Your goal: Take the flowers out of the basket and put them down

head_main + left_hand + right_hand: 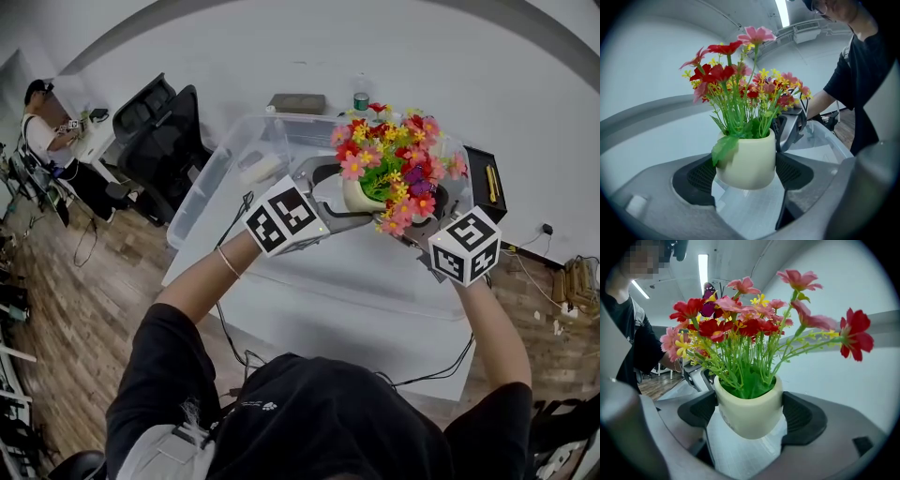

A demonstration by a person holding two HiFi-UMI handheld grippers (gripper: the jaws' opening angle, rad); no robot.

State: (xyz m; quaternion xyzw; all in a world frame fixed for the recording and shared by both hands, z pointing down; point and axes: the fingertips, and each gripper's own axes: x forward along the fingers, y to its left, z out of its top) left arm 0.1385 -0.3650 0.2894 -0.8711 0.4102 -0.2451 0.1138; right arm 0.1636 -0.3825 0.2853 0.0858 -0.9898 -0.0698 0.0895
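1. Both grippers grasp 1 cream pot [361, 197] of artificial flowers [394, 164], gripping it from opposite sides.
2. In the left gripper view, the left gripper [746, 174] has its 2 dark pads [701, 176] pressed against the pot [747, 161] on either side, and the pot's rounded bottom hangs free with nothing touching it from below.
3. In the right gripper view, the right gripper [750, 416] is clenched on the same pot [750, 411] in the same way, 1 pad [804, 418] on each flank.
4. The pot is held in the air above the clear bin [202, 202], which sits on the white table [309, 323]. The head view places it over the bin's far right part.
5. The flowers [740, 89] are red, pink and yellow on green stems, with a green leaf [724, 147] drooping over the pot's rim. In the right gripper view, the flowers [750, 329] spread wide, and 1 red bloom [855, 333] reaches far out to the side.
6. Inside the bin, a white object [262, 167] lies near its far left corner.
7. Beyond the bin on the table stand a dark box [297, 103] and a small green-lidded jar [361, 100]. A black tray [487, 183] lies at the right edge.
8. Past the table's left end are 2 black office chairs [159, 131], and farther left another person [42, 122] stands at a desk.
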